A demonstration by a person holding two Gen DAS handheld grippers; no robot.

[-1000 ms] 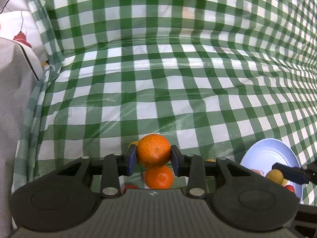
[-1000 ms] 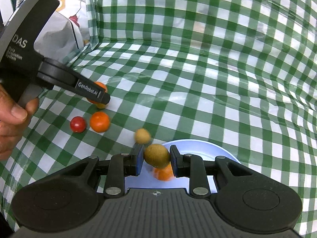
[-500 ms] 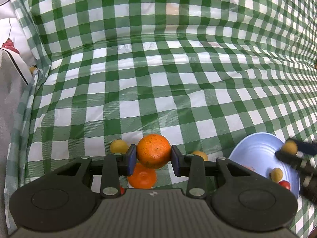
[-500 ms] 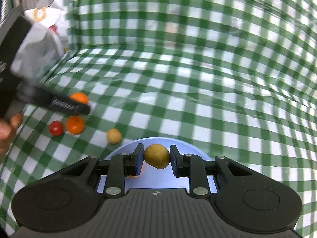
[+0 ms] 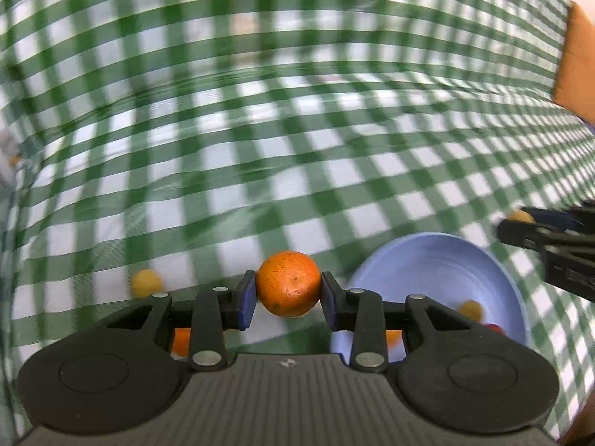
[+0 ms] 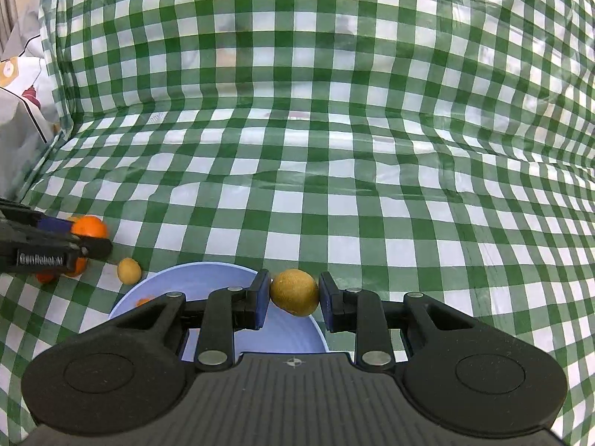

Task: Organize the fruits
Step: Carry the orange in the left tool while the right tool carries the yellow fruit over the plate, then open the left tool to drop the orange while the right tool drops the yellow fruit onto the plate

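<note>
My left tool [image 5: 288, 284] is clamped on an orange [image 5: 288, 283], held just left of the blue bowl [image 5: 427, 260] on the green checked table [image 6: 334, 186]. My right tool [image 6: 293, 293] grips a brownish-yellow fruit [image 6: 294, 291], perhaps a kiwi, above the bowl's right rim. A small yellow fruit [image 6: 129, 270] lies beside the bowl.

Green-and-white checked tablecloth [image 6: 334, 193], wrinkled; grey-white printed fabric [image 6: 22, 111] at its far left edge.
</note>
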